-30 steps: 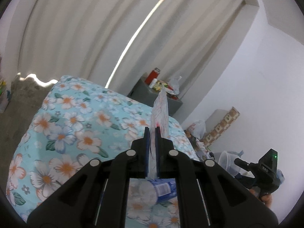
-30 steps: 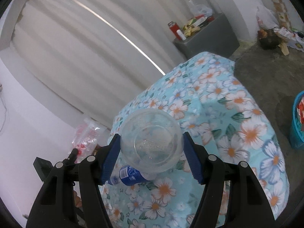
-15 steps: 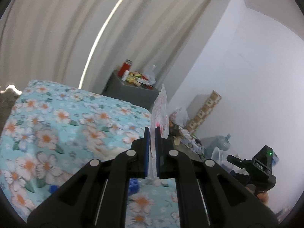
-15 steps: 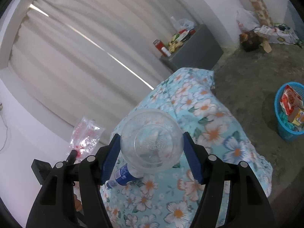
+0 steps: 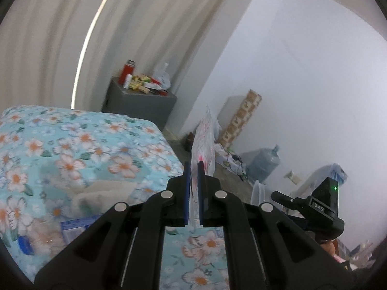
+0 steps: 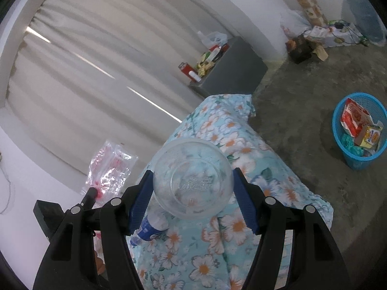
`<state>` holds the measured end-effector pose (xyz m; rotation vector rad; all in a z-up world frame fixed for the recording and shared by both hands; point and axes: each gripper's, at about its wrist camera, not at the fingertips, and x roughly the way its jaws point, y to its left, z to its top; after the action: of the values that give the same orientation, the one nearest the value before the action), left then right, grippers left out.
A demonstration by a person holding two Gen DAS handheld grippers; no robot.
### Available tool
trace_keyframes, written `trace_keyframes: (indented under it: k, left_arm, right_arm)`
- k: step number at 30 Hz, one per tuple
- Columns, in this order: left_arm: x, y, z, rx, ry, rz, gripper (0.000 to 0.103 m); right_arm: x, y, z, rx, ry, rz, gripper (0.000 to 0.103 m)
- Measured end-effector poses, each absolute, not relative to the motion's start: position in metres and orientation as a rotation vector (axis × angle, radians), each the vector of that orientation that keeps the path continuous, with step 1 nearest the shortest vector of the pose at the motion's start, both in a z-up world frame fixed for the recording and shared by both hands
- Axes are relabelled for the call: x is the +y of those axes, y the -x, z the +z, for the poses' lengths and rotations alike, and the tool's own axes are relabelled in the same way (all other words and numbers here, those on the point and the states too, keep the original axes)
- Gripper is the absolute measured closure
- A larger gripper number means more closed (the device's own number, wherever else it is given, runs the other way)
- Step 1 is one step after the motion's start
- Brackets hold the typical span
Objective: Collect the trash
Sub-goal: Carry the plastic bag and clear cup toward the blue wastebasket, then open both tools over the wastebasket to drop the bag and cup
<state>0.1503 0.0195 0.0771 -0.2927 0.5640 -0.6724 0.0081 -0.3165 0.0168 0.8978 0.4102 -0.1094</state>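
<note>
The left gripper (image 5: 192, 169) is closed down to a thin slit on a clear plastic wrapper with red print (image 5: 204, 142). The wrapper stands upright out of the 2 blue pads and rises above the fingertips, in front of the white wall. From the right wrist view the same wrapper (image 6: 110, 166) shows at the left, hanging in the air beside the curtain.

The right gripper (image 6: 193, 188) holds a clear plastic cup (image 6: 193, 178) across its width, with 1 blue pad (image 6: 141, 200) pressed on each side and the embossed base of the cup facing the camera. Just below the cup, a plastic bottle with a blue label (image 6: 150, 227) lies on its side on the floral bedspread (image 6: 232, 232), near the left pad.

The bedspread ends in a draped corner to the right of the cup. Past that edge lies bare concrete floor (image 6: 302, 111), open as far as a blue mesh basket (image 6: 358, 130) that stands well apart at the right and already holds cartons and wrappers. At the far end of the bed stands a grey cabinet (image 6: 232, 72) with a red flask (image 6: 186, 68) and clutter on top. Against the white wall sit a water jug (image 5: 263, 162) and a patterned box (image 5: 241, 118).
</note>
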Motion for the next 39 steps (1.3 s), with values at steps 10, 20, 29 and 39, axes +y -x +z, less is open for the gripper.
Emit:
trace_keyframes:
  k: [10,20,29,39]
  left_arm:
    - [-0.082,-0.170,0.071,0.638,0.144,-0.784,0.099]
    - [-0.211,-0.192,0.044,0.800,-0.031,-0.906,0.099]
    - [-0.328,-0.211,-0.013,1.005,-0.186,-0.989,0.099]
    - [-0.446,-0.242,-0.130,1.282,-0.348,-0.957,0.099]
  right_arm:
    - [-0.365,0.022,-0.011,0.377,-0.978,-0.196,0.039]
    - [-0.418,0.053,-0.054,0.353,-1.087,-0.303,0.039]
    - [-0.470,0.082,-0.108,0.347,-1.207,-0.434,0.039]
    - [-0.537,0.116,-0.177,0.393,-1.309,-0.627,0.039]
